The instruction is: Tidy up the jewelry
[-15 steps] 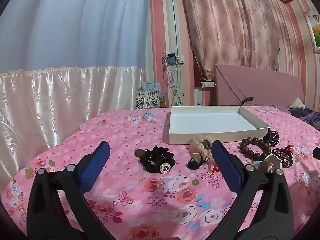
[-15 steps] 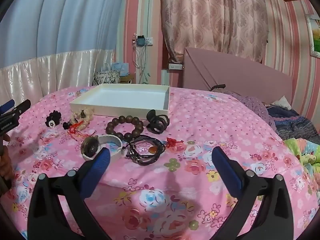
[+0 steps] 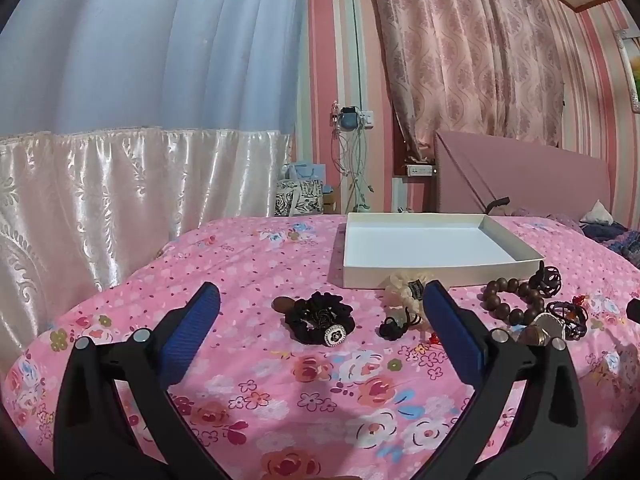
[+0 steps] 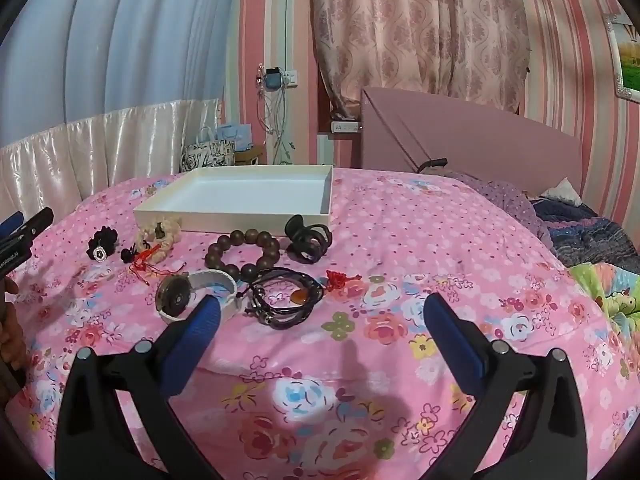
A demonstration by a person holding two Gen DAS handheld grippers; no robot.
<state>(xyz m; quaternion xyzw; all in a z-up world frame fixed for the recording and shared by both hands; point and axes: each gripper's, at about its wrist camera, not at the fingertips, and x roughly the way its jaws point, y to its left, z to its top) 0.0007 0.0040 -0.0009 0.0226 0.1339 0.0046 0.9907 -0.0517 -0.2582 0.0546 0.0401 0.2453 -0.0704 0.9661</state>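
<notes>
1. On the pink floral bedspread [image 4: 400, 240] the jewelry lies in a loose cluster just before the white tray [image 4: 248, 196].
2. Left gripper [image 3: 320, 312] hovers spread wide, nothing held; black scrunchie [image 3: 320, 318] lies between its fingers.
3. Right gripper [image 4: 320, 314] is spread, empty, near the white watch [image 4: 196, 294] and dark cords [image 4: 286, 300].
4. Bead bracelet [image 4: 244, 252] sits beside the black clip [image 4: 308, 240].
</notes>
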